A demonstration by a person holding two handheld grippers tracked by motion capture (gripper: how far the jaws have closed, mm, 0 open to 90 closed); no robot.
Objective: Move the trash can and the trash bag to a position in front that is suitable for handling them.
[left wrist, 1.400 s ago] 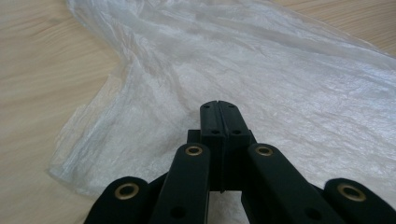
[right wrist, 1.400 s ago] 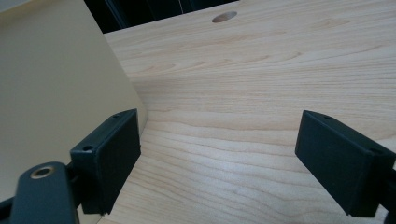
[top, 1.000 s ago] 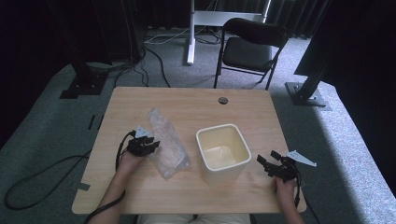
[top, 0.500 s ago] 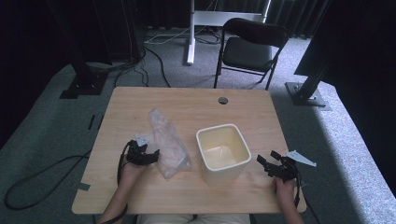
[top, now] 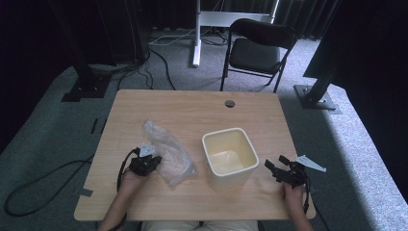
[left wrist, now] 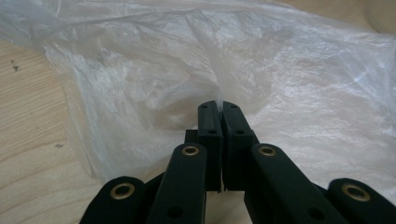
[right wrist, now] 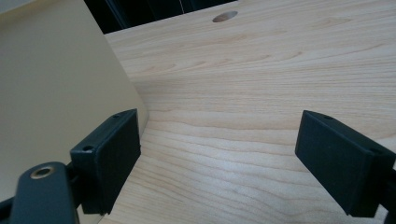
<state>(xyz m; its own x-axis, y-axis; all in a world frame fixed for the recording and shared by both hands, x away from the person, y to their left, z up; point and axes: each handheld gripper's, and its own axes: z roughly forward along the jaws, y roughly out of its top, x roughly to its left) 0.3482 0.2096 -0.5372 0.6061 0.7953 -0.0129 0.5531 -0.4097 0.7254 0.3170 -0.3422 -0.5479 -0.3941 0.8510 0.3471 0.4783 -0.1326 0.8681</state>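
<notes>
Left claw (left wrist: 218, 108) has just closed, pinching a fold of the clear plastic bag (top: 168, 153) lying ahead of it on the wooden counter (top: 192, 108). Right claw (right wrist: 219, 154) wide, beside the cream bin (top: 227, 155). Grey carpet, black folding chair (top: 257, 48) beyond.

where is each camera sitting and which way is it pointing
High view: above the person's side, looking forward and down on the light wooden table; both forearms, left gripper, right gripper.
Left gripper view: on the left gripper, along its shut black jaws pinching the crumpled clear plastic bag.
Right gripper view: on the right gripper, along open jaws beside the cream square plastic bin.
Shared: bag and bin also show from above.
</notes>
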